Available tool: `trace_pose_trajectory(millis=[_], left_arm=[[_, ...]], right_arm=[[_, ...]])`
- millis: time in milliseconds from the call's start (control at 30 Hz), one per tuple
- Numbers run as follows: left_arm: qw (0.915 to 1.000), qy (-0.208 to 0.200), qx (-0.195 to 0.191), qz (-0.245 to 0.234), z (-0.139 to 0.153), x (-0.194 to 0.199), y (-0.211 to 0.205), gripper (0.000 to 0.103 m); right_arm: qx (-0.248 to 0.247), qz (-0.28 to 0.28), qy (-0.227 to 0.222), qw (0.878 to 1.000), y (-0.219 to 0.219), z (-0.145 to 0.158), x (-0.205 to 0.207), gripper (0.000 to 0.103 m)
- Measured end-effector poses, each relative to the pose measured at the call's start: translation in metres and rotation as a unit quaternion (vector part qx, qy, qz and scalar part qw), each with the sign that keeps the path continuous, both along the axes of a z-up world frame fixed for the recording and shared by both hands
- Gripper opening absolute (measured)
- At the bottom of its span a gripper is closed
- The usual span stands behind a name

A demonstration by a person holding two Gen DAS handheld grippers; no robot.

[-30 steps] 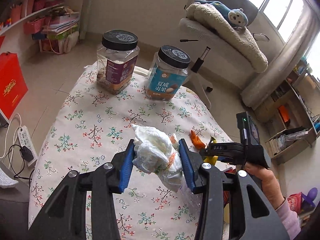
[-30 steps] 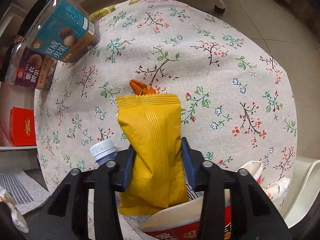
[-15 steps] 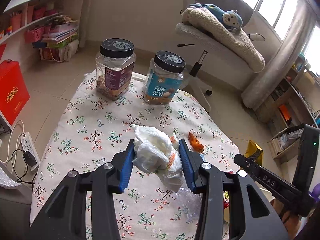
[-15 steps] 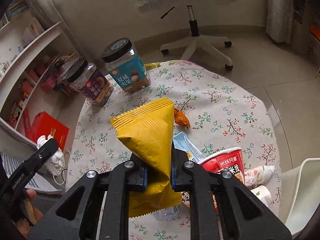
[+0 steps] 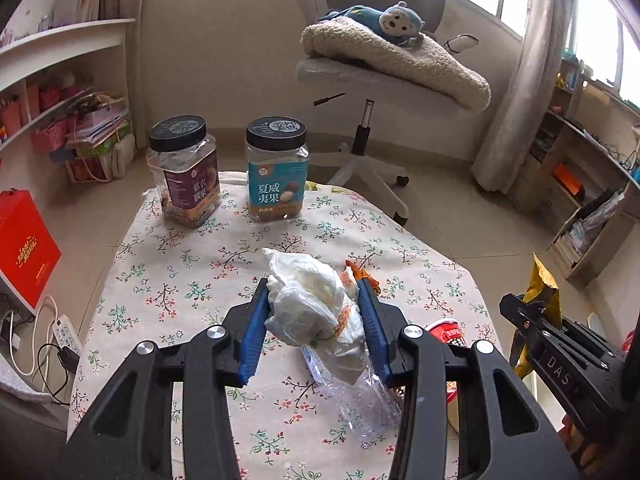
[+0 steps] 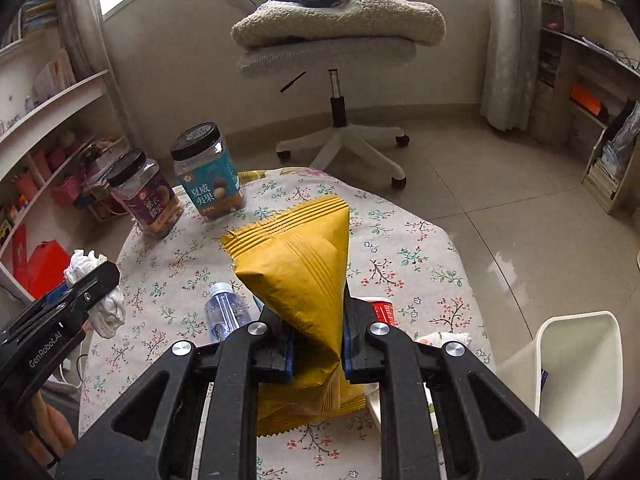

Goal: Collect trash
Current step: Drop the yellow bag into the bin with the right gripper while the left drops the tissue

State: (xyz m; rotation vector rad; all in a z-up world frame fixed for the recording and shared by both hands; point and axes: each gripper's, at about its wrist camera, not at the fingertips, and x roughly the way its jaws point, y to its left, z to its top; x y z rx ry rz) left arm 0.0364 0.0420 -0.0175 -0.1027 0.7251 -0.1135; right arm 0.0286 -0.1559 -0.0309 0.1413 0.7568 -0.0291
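Observation:
My left gripper [image 5: 314, 304] is shut on a crumpled white tissue wad [image 5: 310, 300] and holds it above the floral table [image 5: 180, 272]. It also shows in the right wrist view [image 6: 84, 292] at the left. My right gripper [image 6: 318, 320] is shut on a yellow snack packet [image 6: 296, 264], held up above the table; the packet also shows in the left wrist view [image 5: 542, 284]. A clear plastic bottle [image 6: 228, 312] lies on the table under both grippers. A red noodle cup [image 5: 446, 330] and an orange wrapper scrap [image 5: 360, 270] lie nearby.
Two nut jars, purple label [image 5: 186, 176] and blue label [image 5: 276, 172], stand at the table's far end. A white bin [image 6: 576, 376] sits off the table's right edge. An office chair [image 6: 340, 40] with a blanket and plush monkey stands beyond. Shelves line both walls.
Both grippers have lifted and tilted up to a more level view, each still holding its item. The right gripper has squeezed tighter on the yellow packet.

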Motion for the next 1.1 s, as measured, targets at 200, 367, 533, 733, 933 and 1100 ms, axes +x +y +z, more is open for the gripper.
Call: trace_pose_trajectory(millis=[200,367,533,733,933,1100], left_arm=[[0.9998,-0.006,-0.009,-0.019,0.001,0.003,-0.026,0.043],[0.9991,-0.006,-0.015,-0.039,0.000,0.003,-0.049,0.043],[0.9983,-0.005,-0.016,-0.056,-0.003,0.002,-0.069,0.043],[0.9969,-0.004,-0.012,-0.078,-0.007,0.001,-0.091,0.043],[0.9942,-0.003,-0.016,-0.106,-0.011,-0.003,-0.115,0.043],[0.9894,0.005,-0.024,-0.143,-0.015,-0.012,-0.145,0.044]], right_arm=[[-0.023,-0.027,-0.010,0.999,-0.022,0.007,-0.011,0.016],[-0.042,-0.065,-0.005,0.997,-0.051,0.007,-0.021,0.017],[-0.057,-0.117,0.012,0.991,-0.088,0.004,-0.031,0.020],[-0.076,-0.190,0.043,0.978,-0.143,-0.002,-0.045,0.022],[-0.087,-0.255,0.072,0.960,-0.191,-0.010,-0.063,0.047],[-0.097,-0.317,0.043,0.942,-0.225,-0.003,-0.089,0.091]])
